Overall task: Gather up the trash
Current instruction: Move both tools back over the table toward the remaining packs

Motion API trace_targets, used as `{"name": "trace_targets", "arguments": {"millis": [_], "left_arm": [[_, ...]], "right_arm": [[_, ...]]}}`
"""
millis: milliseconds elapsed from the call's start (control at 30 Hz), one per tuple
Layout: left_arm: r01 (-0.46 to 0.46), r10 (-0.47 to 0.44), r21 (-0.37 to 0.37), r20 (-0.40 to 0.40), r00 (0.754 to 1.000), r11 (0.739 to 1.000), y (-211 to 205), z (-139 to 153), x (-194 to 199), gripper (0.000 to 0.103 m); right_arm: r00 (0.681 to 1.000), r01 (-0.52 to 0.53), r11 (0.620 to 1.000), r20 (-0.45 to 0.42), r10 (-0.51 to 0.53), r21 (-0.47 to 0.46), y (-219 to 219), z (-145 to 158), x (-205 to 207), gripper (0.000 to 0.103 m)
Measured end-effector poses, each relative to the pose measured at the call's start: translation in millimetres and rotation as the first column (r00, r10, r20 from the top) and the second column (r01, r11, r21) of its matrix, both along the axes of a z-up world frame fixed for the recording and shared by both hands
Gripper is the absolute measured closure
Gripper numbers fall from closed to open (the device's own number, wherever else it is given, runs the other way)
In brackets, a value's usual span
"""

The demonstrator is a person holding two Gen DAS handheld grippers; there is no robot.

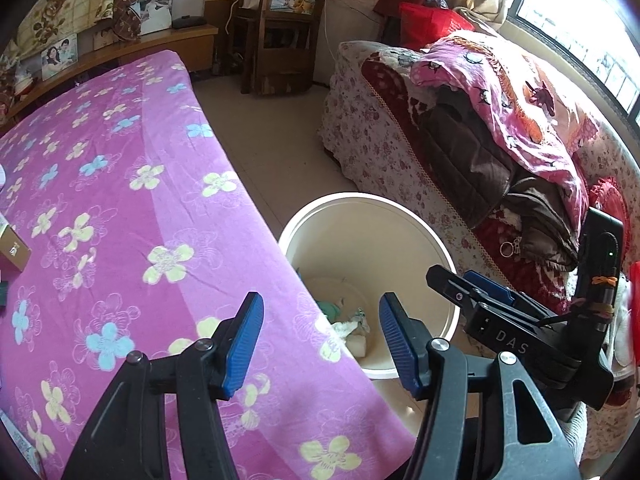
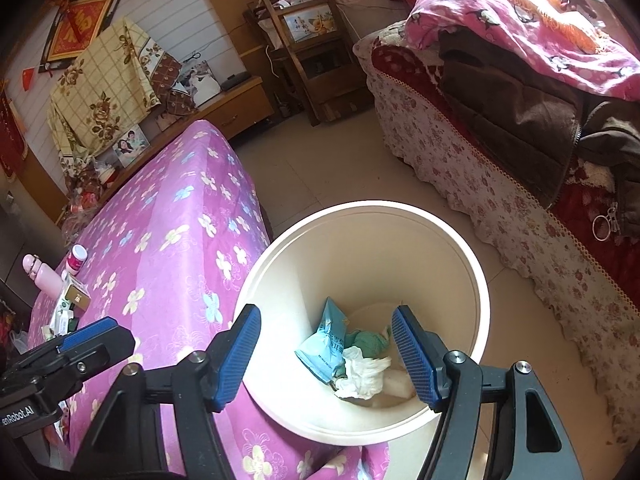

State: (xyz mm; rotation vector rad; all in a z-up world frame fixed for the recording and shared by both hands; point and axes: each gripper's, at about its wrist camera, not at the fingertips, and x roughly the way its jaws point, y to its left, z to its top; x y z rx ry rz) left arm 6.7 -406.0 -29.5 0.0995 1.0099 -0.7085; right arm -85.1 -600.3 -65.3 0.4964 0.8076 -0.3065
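Cream bin (image 2: 478, 280) (blue wrapper (image 2: 326, 342) inside) beneath right gripper's (image 2: 326, 354) spread fingers.

You have one white bin (image 2: 460, 256) holding one blue wrapper (image 2: 326, 344), one green scrap (image 2: 368, 340) and one white tissue (image 2: 366, 376), and two grippers.

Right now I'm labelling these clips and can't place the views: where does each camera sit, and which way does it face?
Left wrist: on the left gripper, above the flowered bed edge, looking forward toward the shelf; its own open fingers show, and the right gripper at right.
Right wrist: on the right gripper, over the white bin, looking down at the trash; the left gripper shows at left.
Shared: bed, bin, sofa.
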Motion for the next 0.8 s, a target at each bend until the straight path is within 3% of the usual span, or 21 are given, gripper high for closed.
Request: {"name": "trace_targets", "arguments": {"millis": [500, 800], "left_arm": [[-0.049, 0.049, 0.002, 0.055, 0.997, 0.999, 29, 18, -9, 0.042], [-0.108, 0.107, 0.003, 0.113, 0.988, 0.994, 71, 38, -22, 0.042]], "right_arm": [[0.999, -0.03, 0.999, 0.017, 0.031, -0.041, 31, 25, -1, 0.031], [0.994, -0.099, 0.993, 0.042, 0.101, -0.062, 71, 43, 7, 0.031]]}}
